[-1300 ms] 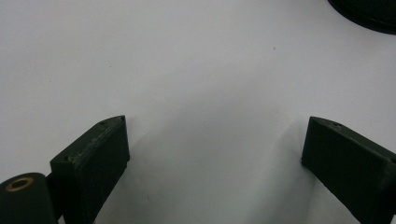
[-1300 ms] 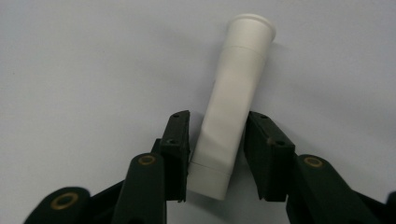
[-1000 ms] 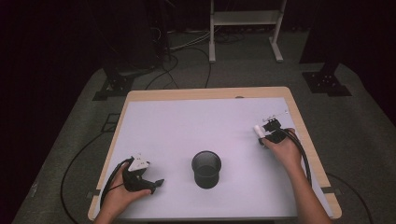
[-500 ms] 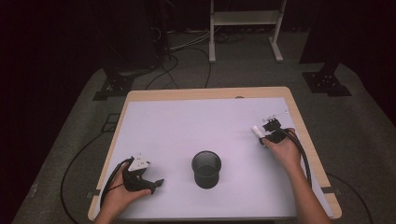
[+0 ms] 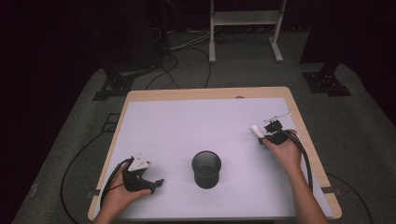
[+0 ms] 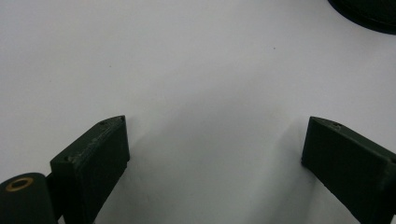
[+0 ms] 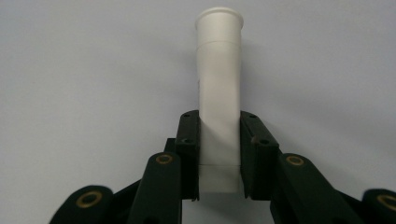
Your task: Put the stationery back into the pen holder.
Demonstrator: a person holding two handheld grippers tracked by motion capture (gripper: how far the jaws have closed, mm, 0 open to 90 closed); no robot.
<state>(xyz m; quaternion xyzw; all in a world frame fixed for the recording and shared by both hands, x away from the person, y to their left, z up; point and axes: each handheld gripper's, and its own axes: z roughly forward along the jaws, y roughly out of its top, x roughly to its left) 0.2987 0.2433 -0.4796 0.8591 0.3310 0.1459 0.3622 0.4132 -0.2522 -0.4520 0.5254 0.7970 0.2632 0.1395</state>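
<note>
A white tube (image 7: 218, 84) with a cap at its far end lies on the white table top (image 5: 196, 126), near the right edge. My right gripper (image 7: 218, 128) has just been closing and is now shut on the tube, both pads pressing its flat lower part. From above, the right gripper (image 5: 262, 136) points left with the tube's tip (image 5: 255, 129) poking out. My left gripper (image 5: 156, 183) rests at the front left, jaws wide open over bare table (image 6: 215, 140) with nothing between them. A black mesh cup (image 5: 206, 168) stands upright between the hands.
The cup's rim (image 6: 369, 11) shows at the top right of the left gripper view. Cables trail from both grippers over the table's edges. Past the table's wooden far edge (image 5: 210, 93) are stand feet and cables on a grey floor.
None that the high view shows; both hands and the cup stay where they were.
</note>
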